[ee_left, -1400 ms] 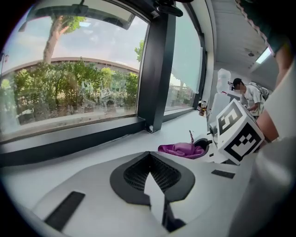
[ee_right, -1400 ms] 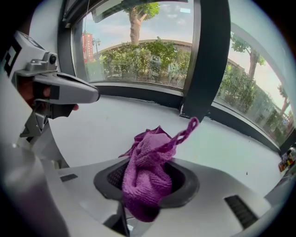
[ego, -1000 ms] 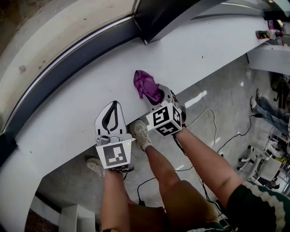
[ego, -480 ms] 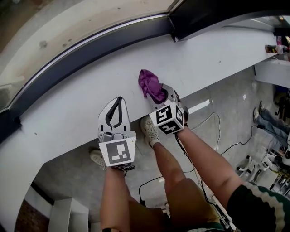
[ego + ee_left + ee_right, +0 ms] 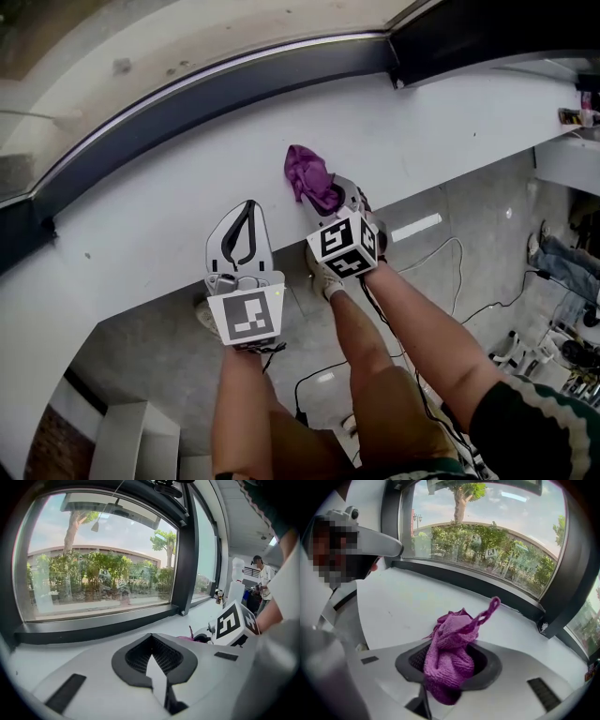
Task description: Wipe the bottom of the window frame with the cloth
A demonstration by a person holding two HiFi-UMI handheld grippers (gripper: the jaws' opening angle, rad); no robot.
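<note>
A bunched purple cloth (image 5: 309, 176) (image 5: 452, 656) is clamped in my right gripper (image 5: 330, 199) (image 5: 447, 677), which is shut on it above the white window sill (image 5: 169, 216). A loop of the cloth sticks up free. The dark bottom rail of the window frame (image 5: 206, 94) (image 5: 487, 587) runs along the far side of the sill, apart from the cloth. My left gripper (image 5: 241, 234) (image 5: 154, 667) hovers over the sill to the left of the right one, jaws shut with nothing between them. The right gripper's marker cube (image 5: 234, 623) shows in the left gripper view.
A dark vertical mullion (image 5: 185, 550) (image 5: 450, 33) meets the rail at the right. The sill's front edge drops to a grey floor (image 5: 450, 244) with cables. My legs and shoes (image 5: 323, 277) stand below the sill. Small items (image 5: 574, 114) sit at the sill's far right.
The head view has shifted so the window frame and mullion slid rightward. Both grippers kept about the same spacing over the sill, the right one still holding the cloth.
</note>
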